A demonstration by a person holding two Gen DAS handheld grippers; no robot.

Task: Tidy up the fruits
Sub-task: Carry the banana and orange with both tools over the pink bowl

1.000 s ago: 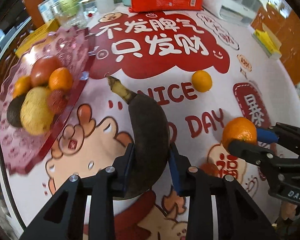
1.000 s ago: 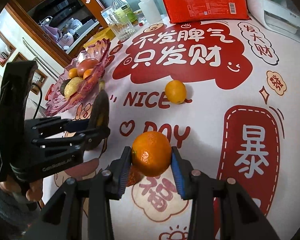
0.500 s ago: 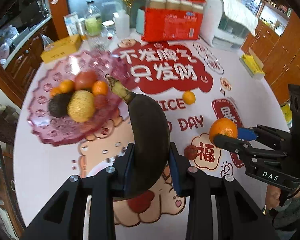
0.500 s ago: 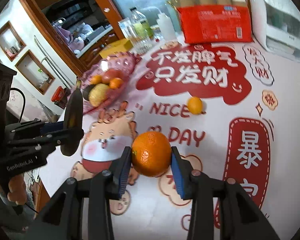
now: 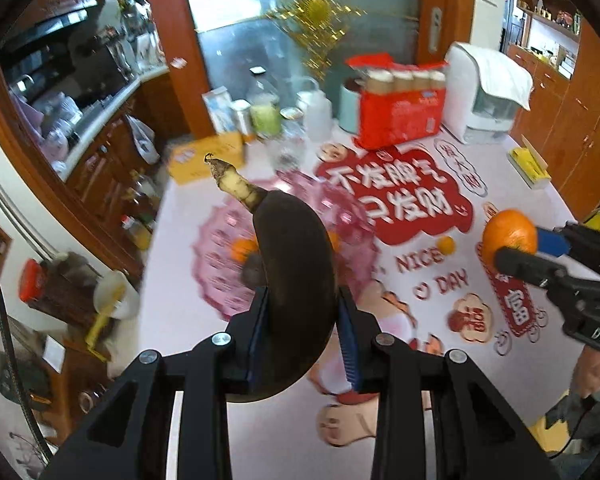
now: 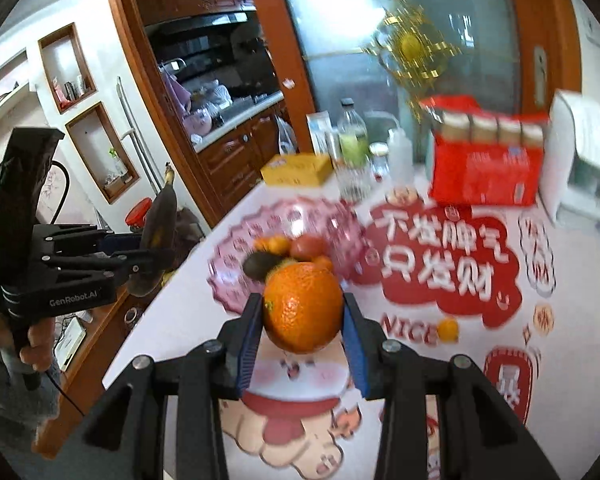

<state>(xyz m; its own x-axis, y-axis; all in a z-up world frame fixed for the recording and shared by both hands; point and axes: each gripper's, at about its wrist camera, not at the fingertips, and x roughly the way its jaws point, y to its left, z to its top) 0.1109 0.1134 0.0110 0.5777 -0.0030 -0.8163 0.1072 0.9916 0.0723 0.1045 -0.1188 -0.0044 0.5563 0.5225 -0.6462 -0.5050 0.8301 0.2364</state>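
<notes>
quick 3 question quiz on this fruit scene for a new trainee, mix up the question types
1. True or false: the left claw is shut on a dark overripe banana.
2. What does the right claw hold? A) a tomato B) an orange C) nothing
3. Fill in: one small orange fruit still lies loose on the tablecloth beside the word ____.

Key
1. True. Both pads press the banana's sides, stem pointing up and away.
2. B. The orange sits between the blue pads, in front of the pink fruit tray.
3. NICE.
</notes>
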